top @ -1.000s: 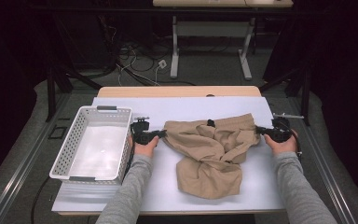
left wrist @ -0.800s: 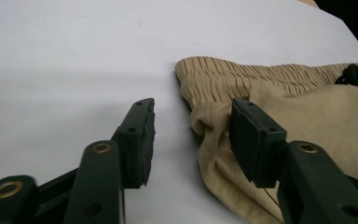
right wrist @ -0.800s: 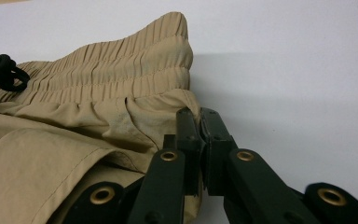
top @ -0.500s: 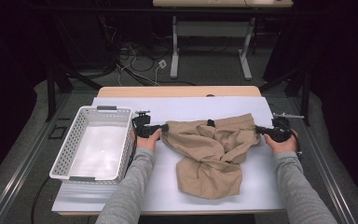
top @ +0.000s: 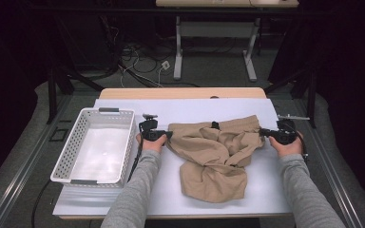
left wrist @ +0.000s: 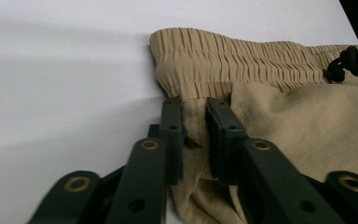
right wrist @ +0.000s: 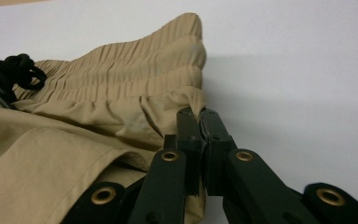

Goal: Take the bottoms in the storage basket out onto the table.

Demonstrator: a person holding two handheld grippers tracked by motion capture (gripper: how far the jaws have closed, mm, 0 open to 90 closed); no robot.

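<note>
Item: tan shorts (top: 214, 156), thin woven cloth with a ribbed elastic waistband (left wrist: 223, 60) and a knotted black drawstring (left wrist: 349, 63), lying crumpled at the middle of the table (top: 123, 204), waistband toward the far edge, legs bunched toward the person. Left gripper (top: 164, 135): black jaws narrow, having just been closing, with a fold of cloth just below the waistband's left corner between them and a small gap showing at the pads. Right gripper (top: 264, 131): jaws pinched tight on the waistband's right corner, cloth drawn into a peak there. Table: smooth white top, wooden strip at the far edge; bare surface beyond the waistband, along the near edge and to the right of the shorts. Container: white perforated plastic basket (top: 71, 156), rectangular with grey handles, standing at the table's left just beside the left hand (top: 149, 142), nothing inside.
</note>
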